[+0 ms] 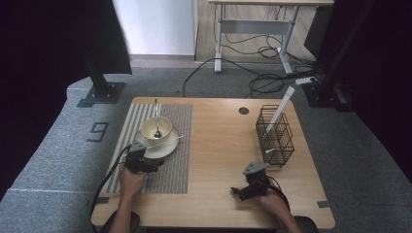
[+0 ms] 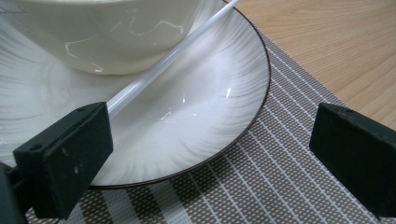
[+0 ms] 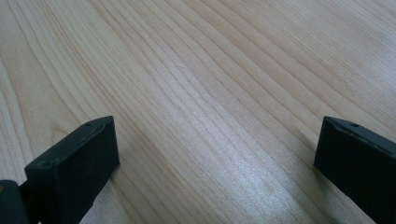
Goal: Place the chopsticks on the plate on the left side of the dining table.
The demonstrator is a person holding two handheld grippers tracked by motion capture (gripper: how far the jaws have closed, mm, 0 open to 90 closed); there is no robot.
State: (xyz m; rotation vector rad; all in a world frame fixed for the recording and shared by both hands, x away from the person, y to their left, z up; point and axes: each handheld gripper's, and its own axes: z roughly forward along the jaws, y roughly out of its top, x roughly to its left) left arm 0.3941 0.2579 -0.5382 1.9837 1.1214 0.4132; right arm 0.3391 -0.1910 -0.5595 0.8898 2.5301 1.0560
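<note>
A cream bowl (image 1: 156, 127) (image 2: 107, 32) with a metal spoon (image 1: 156, 116) in it stands on a white plate (image 1: 164, 150) (image 2: 201, 107). A thin white stick (image 1: 173, 139) (image 2: 159, 70) lies across the plate against the bowl. My left gripper (image 1: 148, 164) (image 2: 210, 135) is open at the plate's near rim, and its left jaw sits beside the stick's near end. My right gripper (image 1: 238, 192) (image 3: 215, 154) hovers open low over bare wood near the table's front, with nothing between its jaws.
The plate rests on a striped woven placemat (image 1: 165, 174) (image 2: 261, 186) on the left half of the wooden table (image 1: 218, 145) (image 3: 196, 93). A black wire basket (image 1: 274, 136) at the right holds a tall white stick (image 1: 282, 104) and a shorter one. A cable hole (image 1: 244, 110) lies at the back.
</note>
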